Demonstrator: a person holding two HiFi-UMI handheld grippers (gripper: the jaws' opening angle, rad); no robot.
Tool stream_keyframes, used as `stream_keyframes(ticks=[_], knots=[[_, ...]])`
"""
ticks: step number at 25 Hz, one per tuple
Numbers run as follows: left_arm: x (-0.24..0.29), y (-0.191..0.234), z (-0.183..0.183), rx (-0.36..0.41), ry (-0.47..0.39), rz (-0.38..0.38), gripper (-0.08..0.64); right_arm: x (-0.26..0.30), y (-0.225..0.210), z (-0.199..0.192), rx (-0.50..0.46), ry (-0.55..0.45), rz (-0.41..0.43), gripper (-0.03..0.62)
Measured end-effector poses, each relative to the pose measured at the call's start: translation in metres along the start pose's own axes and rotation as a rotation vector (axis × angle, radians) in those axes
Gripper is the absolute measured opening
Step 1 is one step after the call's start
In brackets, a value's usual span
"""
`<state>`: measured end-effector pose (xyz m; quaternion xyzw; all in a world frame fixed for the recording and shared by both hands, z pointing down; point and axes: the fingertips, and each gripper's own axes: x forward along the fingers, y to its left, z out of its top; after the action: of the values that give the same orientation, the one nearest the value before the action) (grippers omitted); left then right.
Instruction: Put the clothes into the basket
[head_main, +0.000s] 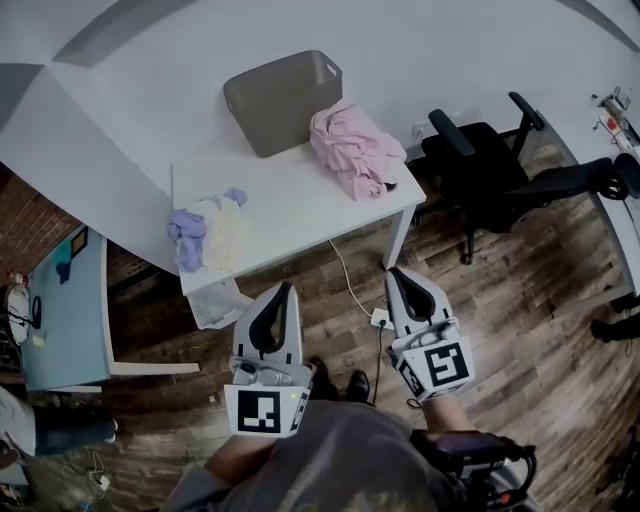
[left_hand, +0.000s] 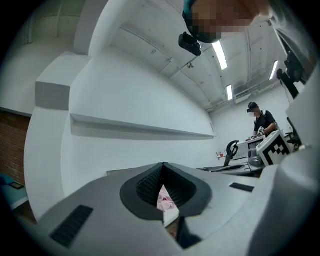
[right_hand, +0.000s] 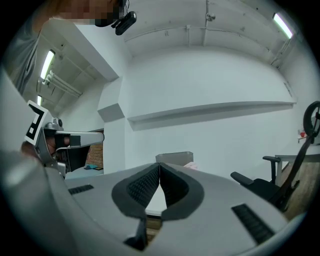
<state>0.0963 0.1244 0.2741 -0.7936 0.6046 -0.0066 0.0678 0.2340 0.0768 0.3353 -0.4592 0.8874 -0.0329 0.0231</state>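
Note:
A grey basket (head_main: 283, 100) stands empty at the back of the white table (head_main: 290, 205). Beside it on the right lies a pink heap of clothes (head_main: 350, 148), partly hanging over the table's edge. A lavender and cream heap (head_main: 210, 232) sits at the table's front left. My left gripper (head_main: 288, 287) and right gripper (head_main: 396, 271) are both shut and empty, held over the floor in front of the table. The left gripper view shows its jaws (left_hand: 163, 165) closed, with pink cloth (left_hand: 164, 201) far behind. In the right gripper view the jaws (right_hand: 159, 165) meet below the basket (right_hand: 174, 157).
A black office chair (head_main: 480, 165) stands right of the table. A white crate (head_main: 215, 300) sits under the table's front left, and a cable with a socket strip (head_main: 380, 318) lies on the wooden floor. A pale blue table (head_main: 65, 300) is at the left.

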Motion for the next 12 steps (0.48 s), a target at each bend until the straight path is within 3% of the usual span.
stream_keyframes(ticks=[12], knots=[[0.051, 0.039, -0.019, -0.03, -0.008, -0.001, 0.009, 0.06, -0.018, -0.008, -0.008, 0.01, -0.014, 0.008]])
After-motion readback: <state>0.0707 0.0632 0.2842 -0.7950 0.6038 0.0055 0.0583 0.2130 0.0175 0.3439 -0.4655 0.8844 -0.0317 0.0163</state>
